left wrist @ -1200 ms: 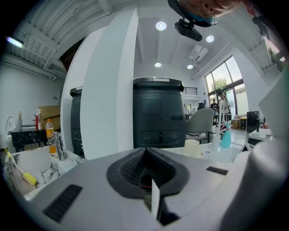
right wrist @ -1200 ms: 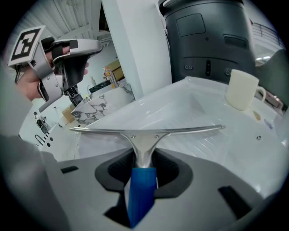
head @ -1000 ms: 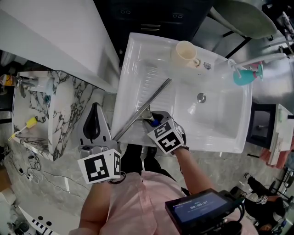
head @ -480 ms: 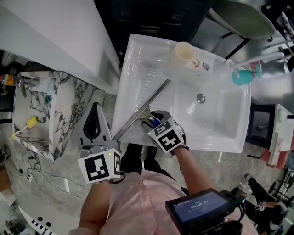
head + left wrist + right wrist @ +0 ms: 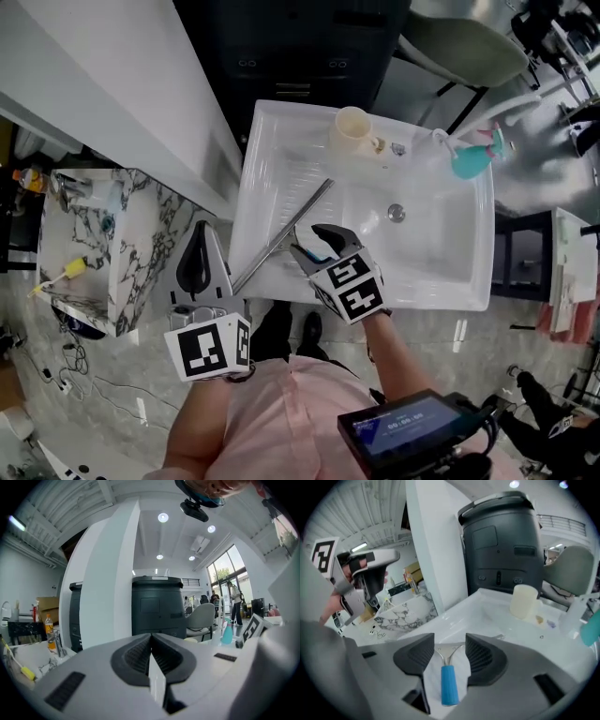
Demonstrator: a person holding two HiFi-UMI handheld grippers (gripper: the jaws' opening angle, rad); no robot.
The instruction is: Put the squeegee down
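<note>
My right gripper (image 5: 317,246) hangs over the near left part of the white rectangular sink (image 5: 441,295). Its jaws are opening. In the right gripper view (image 5: 450,644) both ribbed pads stand clear of the blue handle I see between them, with a gap on each side, so nothing is gripped.

The metal squeegee with the blue handle (image 5: 281,234) lies in the sink on the ribbed left section. Its long blade runs on a slant from the near left rim toward the far middle. The handle (image 5: 449,681) points back at my right gripper.

My left gripper (image 5: 199,234) is off to the left of the sink, outside its rim, between the sink and the white marble-patterned counter (image 5: 131,244). In the left gripper view (image 5: 151,639) its jaws are pressed together with nothing in them.

At the far side of the sink a cream mug (image 5: 354,129) stands on the rim. Further right along that rim is a teal spray bottle (image 5: 466,161). The round metal drain (image 5: 397,213) sits in the basin to the right of the squeegee, well apart from it.
</note>
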